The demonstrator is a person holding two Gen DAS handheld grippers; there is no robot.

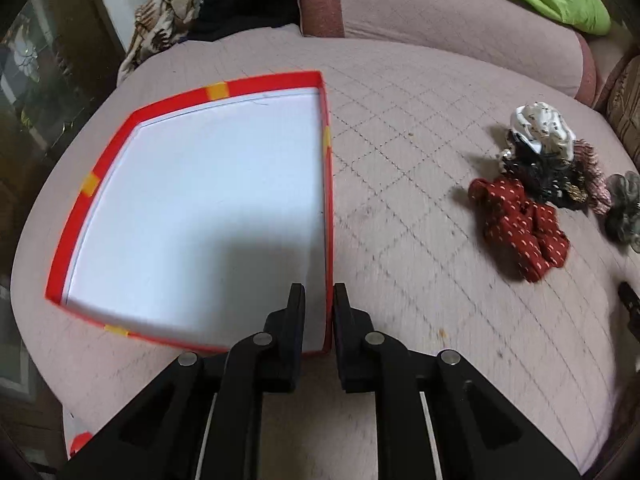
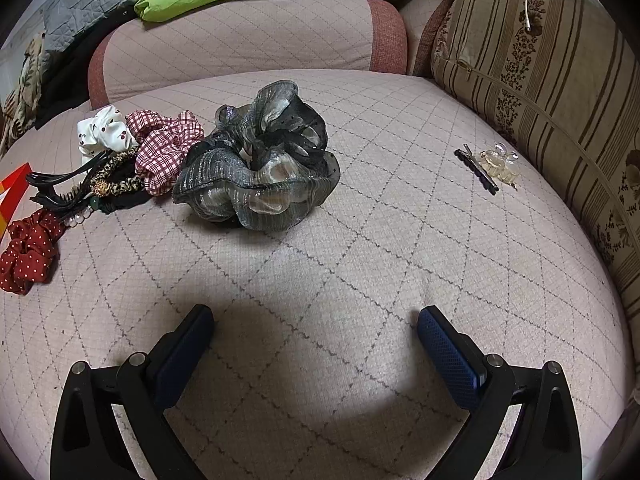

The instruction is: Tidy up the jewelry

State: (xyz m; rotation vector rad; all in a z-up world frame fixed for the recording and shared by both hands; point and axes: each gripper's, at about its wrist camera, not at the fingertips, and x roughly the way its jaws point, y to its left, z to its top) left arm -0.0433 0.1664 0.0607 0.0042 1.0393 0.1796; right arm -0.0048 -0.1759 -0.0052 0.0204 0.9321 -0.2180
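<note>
Lower centre of the left wrist view: left gripper (image 1: 319,300) clamped on the red box (image 1: 325,216) wall, probably to steady it. Right gripper (image 2: 314,326) gapes empty; grey scrunchie (image 2: 256,160) and hair accessories (image 2: 92,168) upper left, unsorted.

red box (image 1: 80,216) with yellow patches, white inside; dark red dotted scrunchie (image 2: 28,248); red-white checked scrunchie (image 2: 164,148); grey-black sheer scrunchie (image 2: 260,160).
</note>
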